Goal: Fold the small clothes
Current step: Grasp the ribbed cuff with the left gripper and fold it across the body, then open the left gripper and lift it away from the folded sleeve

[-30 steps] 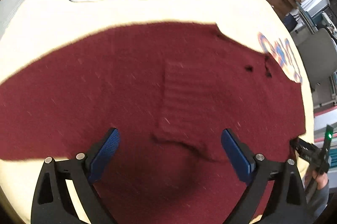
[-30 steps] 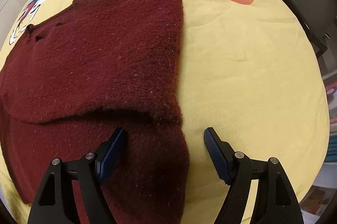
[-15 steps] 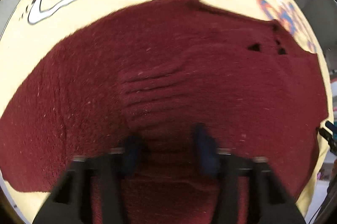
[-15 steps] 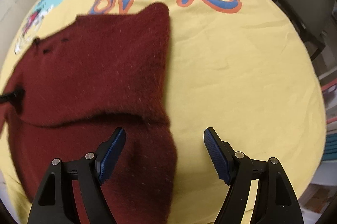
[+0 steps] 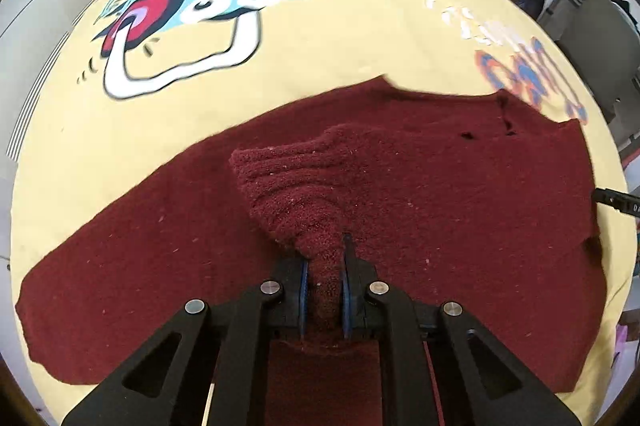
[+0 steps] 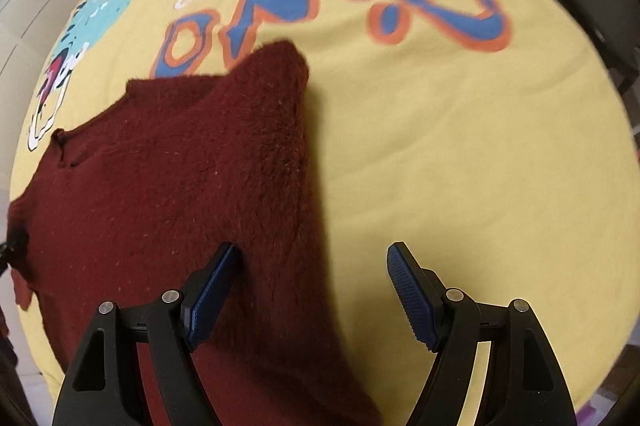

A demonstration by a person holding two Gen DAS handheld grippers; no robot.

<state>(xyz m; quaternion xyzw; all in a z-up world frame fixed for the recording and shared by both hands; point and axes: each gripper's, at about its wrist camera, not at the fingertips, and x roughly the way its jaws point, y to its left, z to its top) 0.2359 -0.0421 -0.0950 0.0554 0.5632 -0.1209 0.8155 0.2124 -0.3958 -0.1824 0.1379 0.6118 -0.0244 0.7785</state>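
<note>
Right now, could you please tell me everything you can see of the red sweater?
The sweater is dark red, fuzzy knit, lying spread on the yellow printed cloth. A ribbed sleeve end is pinched and lifted by the left tool, which is shut on it. The right tool is open above its folded right edge.

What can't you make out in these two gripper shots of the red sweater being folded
- Left wrist view: the near hem of the sweater is hidden behind the left gripper, which is shut on a pinched-up sleeve cuff.
- Right wrist view: the sweater's left side is cut off by the frame edge; the right gripper, open, covers its near edge.
- Right wrist view: the white lettering on the yellow cloth is blurred, unreadable.
</note>
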